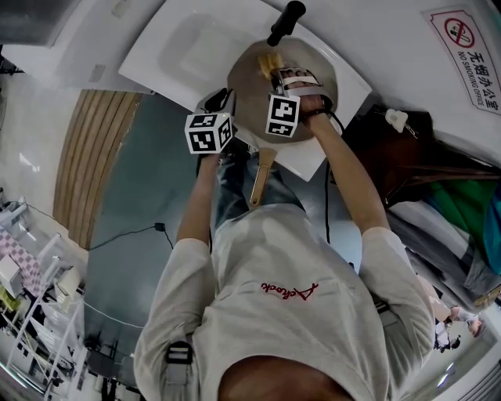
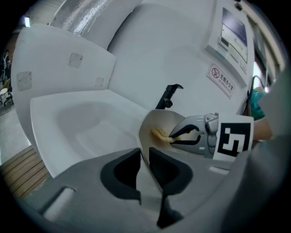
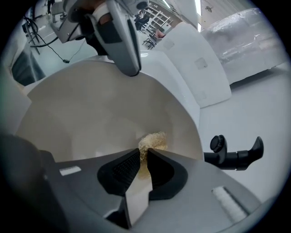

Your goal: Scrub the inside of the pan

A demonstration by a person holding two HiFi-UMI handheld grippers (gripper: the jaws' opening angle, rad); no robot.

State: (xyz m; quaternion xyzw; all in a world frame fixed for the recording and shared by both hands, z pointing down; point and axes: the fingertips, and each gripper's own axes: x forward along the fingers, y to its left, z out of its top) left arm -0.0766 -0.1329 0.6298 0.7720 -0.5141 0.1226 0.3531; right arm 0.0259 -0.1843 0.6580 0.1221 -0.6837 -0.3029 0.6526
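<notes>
A beige-lined pan (image 1: 301, 66) with a black handle (image 1: 285, 22) rests tilted on a white moulded tray (image 1: 172, 55). My left gripper (image 1: 225, 99) is shut on the pan's near left rim (image 2: 146, 150), which runs between its jaws (image 2: 144, 166). My right gripper (image 1: 282, 78) reaches into the pan, shut on a wooden-handled brush (image 1: 261, 176). The brush's straw-coloured bristles (image 3: 152, 141) press on the pan's inner wall (image 3: 100, 113) just beyond the right gripper (image 3: 144, 159). From the left gripper view the right gripper (image 2: 176, 136) and the bristles (image 2: 159, 133) show inside the pan (image 2: 157, 120).
The white tray (image 2: 82, 127) has a shallow basin left of the pan. A wall with a no-smoking sign (image 1: 466, 55) stands behind. A slatted wooden board (image 1: 86, 157) lies at the left, wire shelves (image 1: 31, 313) lower left, bags (image 1: 438, 180) at the right.
</notes>
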